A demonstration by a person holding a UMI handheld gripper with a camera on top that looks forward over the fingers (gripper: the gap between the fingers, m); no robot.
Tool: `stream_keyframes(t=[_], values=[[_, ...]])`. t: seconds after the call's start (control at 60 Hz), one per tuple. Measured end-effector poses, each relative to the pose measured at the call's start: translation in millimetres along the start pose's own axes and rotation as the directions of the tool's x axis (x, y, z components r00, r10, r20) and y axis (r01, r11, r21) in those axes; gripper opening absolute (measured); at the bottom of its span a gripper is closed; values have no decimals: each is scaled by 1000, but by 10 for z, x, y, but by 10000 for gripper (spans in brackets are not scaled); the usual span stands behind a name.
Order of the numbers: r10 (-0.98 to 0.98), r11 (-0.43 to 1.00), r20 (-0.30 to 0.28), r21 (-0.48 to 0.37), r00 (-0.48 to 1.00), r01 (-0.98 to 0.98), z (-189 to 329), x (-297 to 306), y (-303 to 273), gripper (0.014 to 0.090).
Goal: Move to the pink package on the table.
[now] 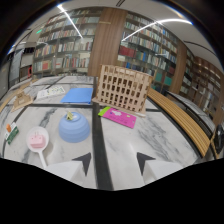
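While the pink package (pixel 120 117) lies flat on the marble desk (pixel 155 140) just in front of the wooden crate (pixel 123 88), the blue bowl (pixel 74 128) sits left of the package, and the tool (pixel 114 162), well short of it, is released, grasping nothing.

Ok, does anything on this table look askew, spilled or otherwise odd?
Nothing spilled or damaged. The flat pink package lies slightly skewed to the table's black stripe, beside the slatted wooden crate. The open hand-held gripper holds nothing.
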Motion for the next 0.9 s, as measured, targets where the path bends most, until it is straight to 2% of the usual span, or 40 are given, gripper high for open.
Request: stream_keyframes(t=[0.217,0.467,0.683,0.9], values=[[3,1000,-15,26,1000,-3,871,383,-390,860],[4,1000,9,15,1000,-4,1724,521,-657,856],[7,1000,34,-4,999,-7,2126,556,-655,858],[20,1000,49,-11,999,-19,2244,541,-670,857]])
